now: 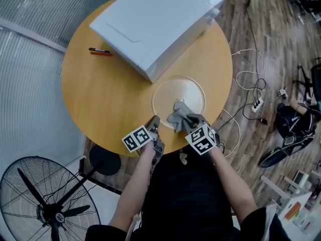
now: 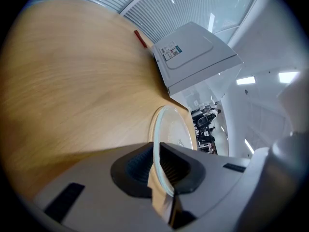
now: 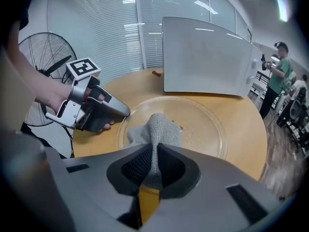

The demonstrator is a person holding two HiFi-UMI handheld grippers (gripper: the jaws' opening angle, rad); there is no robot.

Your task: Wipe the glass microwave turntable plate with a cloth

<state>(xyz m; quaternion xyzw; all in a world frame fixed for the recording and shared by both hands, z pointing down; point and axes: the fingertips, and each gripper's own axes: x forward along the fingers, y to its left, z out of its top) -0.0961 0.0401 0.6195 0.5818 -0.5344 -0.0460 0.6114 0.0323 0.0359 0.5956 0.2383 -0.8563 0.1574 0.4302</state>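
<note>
Round wooden tabletop [image 1: 110,99] carries a white microwave [image 1: 155,24] at the far side. Glass turntable plate [image 1: 193,92] lies in front of it, near the person's edge. Grey cloth [image 1: 181,118] sits on the plate, pinched by the right tool [image 1: 193,121]. Left tool [image 1: 154,126] pinches the plate's near rim.
</note>
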